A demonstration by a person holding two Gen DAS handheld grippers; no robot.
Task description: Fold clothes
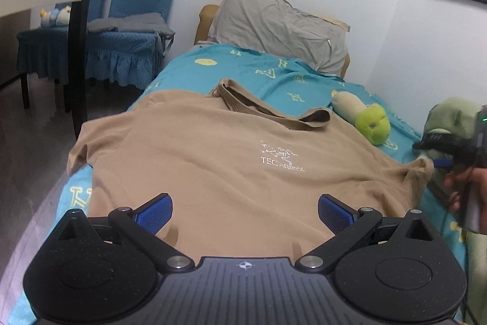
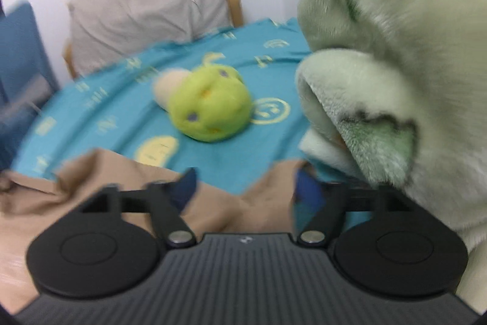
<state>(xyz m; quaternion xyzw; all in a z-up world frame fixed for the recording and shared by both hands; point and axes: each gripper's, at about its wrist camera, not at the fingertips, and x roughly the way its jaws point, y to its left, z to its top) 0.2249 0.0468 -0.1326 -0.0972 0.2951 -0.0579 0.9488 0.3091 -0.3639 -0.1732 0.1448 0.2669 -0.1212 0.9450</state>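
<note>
Nearest the left wrist camera, at 6 o'clock: left gripper (image 1: pixel 245 210), jaws spread wide, blue pads (image 1: pixel 155 213) clear of any fabric, nothing held. Directly beyond, from 6 to 12 o'clock: tan T-shirt (image 1: pixel 213 166), laid flat and front-up on teal bedsheet (image 1: pixel 274 75), white logo near center, collar toward 12 o'clock, sleeves out at 9 and 3 o'clock. At 3 o'clock: right gripper (image 1: pixel 441 154), beside right sleeve edge. At 2 o'clock, just past the shirt: yellow-green plush toy (image 1: pixel 373 122). At 12 o'clock, farthest: gray pillow (image 1: pixel 280 26). At 10 o'clock, off the bed: blue chairs (image 1: pixel 131 20).

Right wrist view, blurred: right gripper (image 2: pixel 245 188), jaws wide apart, sleeve fabric (image 2: pixel 268 194) lying between them, not pinched. At 2 o'clock, close: large pale-green plush (image 2: pixel 395 66).
</note>
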